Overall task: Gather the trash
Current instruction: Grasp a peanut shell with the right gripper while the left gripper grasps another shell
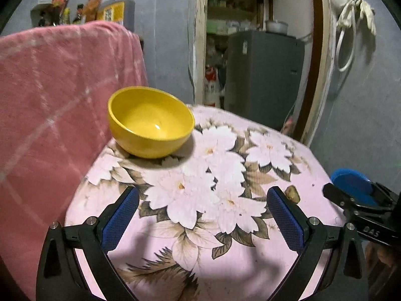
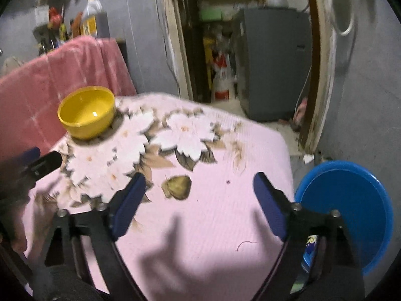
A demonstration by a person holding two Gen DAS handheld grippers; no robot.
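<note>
My left claw (image 1: 203,213) hangs released over the pink flowered cloth (image 1: 253,255) that covers the desk, jaws spread wide with nothing between them but printed petals. Ahead of it and to its left sits the yellow bowl (image 1: 150,123), empty as far as I can see, tight against the desk's left edge where a pink plaid cloth (image 1: 50,87) rises like a wall; there is little room on that side. My right claw (image 2: 199,184) is released too, jaws wide apart. Just ahead of it, between the jaw tips, lies a small brownish crumpled scrap (image 2: 177,187), the only trash I can make out, resting on the cloth and touching neither jaw. A tiny dark speck (image 2: 228,181) lies near the right jaw. To the right of that claw the desk's edge drops away, and below it stands a blue basin (image 2: 351,208), partly hidden behind the claw's frame; something printed lies in it, too cut off to name. The right wrist view is blurred. Beyond the desk's far edge an open doorway shows a grey fridge (image 1: 263,75).
</note>
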